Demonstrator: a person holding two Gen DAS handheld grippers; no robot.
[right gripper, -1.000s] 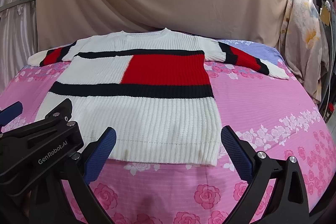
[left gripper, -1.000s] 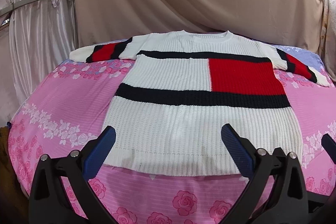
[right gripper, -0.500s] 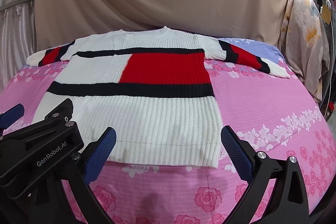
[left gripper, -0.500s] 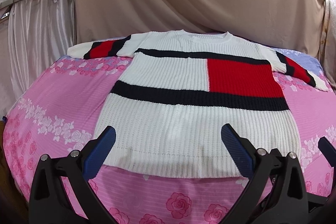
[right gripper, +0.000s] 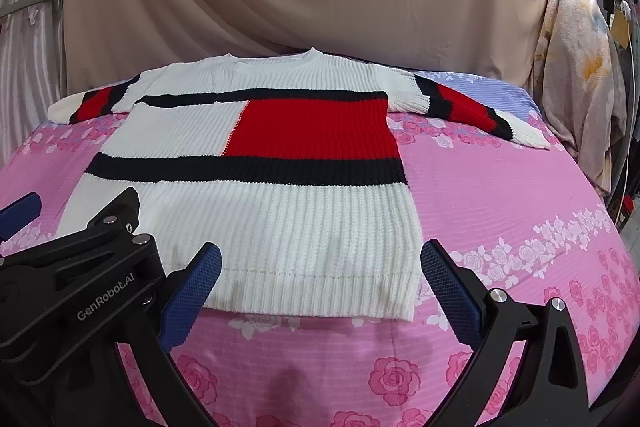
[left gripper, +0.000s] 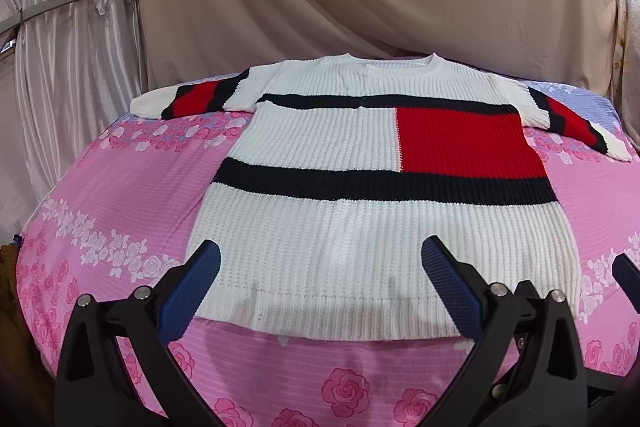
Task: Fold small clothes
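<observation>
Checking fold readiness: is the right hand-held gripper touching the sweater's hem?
Cannot tell. In the right wrist view, the open right hand-held gripper overlaps the sweater hem; no contact shows.

Chunky ribbed knit sweater (left gripper: 360,227); smooth printed cotton bedsheet (left gripper: 120,187) beneath; glossy satin curtain (left gripper: 72,67) left of it.

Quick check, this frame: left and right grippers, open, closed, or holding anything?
Left gripper: open, holding nothing, above the sweater hem.
Right gripper: open, holding nothing, at the hem's right corner.
</observation>
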